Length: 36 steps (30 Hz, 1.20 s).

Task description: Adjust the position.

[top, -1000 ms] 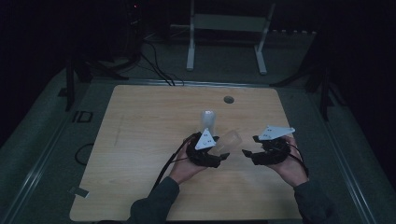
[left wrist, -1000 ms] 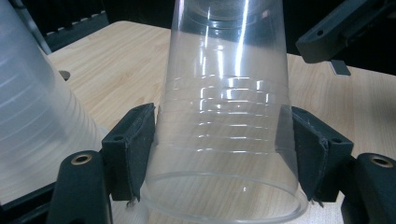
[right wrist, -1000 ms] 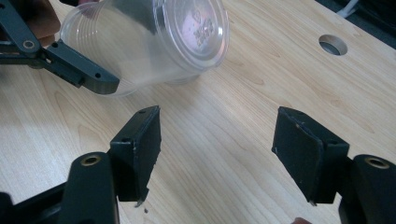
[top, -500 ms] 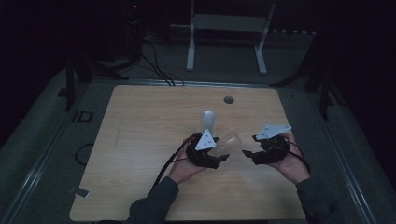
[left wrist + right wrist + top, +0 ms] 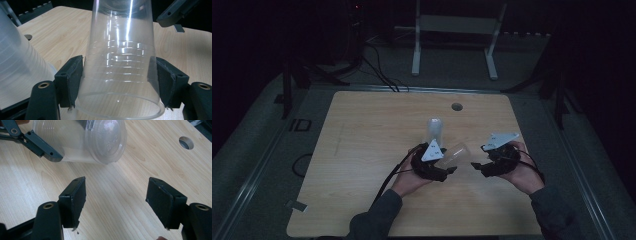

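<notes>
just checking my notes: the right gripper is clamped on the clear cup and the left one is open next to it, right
No, the sides are swapped. The left gripper is clamped on the clear cup, as the left gripper view shows; the right gripper is open next to it.

High view v. dim, surroundings black; gripper views brighter, sharp; glare streaks on plastic.

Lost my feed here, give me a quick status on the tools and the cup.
Left tool shut on clear cup, cup lying sideways. Right tool open, nothing between its pads, short of the cup's base. Second cup upside down on table, behind, clear of both.
</notes>
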Motion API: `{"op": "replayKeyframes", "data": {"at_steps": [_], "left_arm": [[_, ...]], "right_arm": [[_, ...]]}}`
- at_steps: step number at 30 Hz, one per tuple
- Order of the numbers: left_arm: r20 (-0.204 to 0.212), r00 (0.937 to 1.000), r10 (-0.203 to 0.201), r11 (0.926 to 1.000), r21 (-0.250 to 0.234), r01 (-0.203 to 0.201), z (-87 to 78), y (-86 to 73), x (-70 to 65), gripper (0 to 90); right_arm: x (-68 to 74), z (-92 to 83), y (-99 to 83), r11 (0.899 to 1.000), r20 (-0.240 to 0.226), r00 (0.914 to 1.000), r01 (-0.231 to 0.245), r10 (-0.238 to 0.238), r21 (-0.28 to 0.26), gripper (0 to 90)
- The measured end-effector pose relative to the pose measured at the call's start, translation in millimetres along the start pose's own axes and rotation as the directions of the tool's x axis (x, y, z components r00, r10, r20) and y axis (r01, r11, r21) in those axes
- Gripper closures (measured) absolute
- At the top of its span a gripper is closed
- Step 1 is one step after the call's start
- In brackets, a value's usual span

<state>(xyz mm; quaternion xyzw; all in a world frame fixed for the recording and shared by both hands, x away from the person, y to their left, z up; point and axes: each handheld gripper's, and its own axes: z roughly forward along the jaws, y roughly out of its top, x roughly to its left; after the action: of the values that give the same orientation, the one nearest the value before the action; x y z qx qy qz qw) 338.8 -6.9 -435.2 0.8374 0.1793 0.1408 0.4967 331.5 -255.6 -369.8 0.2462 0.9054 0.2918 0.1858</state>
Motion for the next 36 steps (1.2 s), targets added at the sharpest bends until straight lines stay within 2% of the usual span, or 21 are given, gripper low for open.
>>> {"op": "replayKeyframes", "data": {"at_steps": [36], "left_arm": [[0.012,0.9996,0.027,0.9987,0.043,-0.028,1.3,-2.3,-0.7,29.6]], "right_arm": [[0.1,0.0,10.1,0.992,-0.022,0.9947,0.102,-0.101,0.071,33.5]]}}
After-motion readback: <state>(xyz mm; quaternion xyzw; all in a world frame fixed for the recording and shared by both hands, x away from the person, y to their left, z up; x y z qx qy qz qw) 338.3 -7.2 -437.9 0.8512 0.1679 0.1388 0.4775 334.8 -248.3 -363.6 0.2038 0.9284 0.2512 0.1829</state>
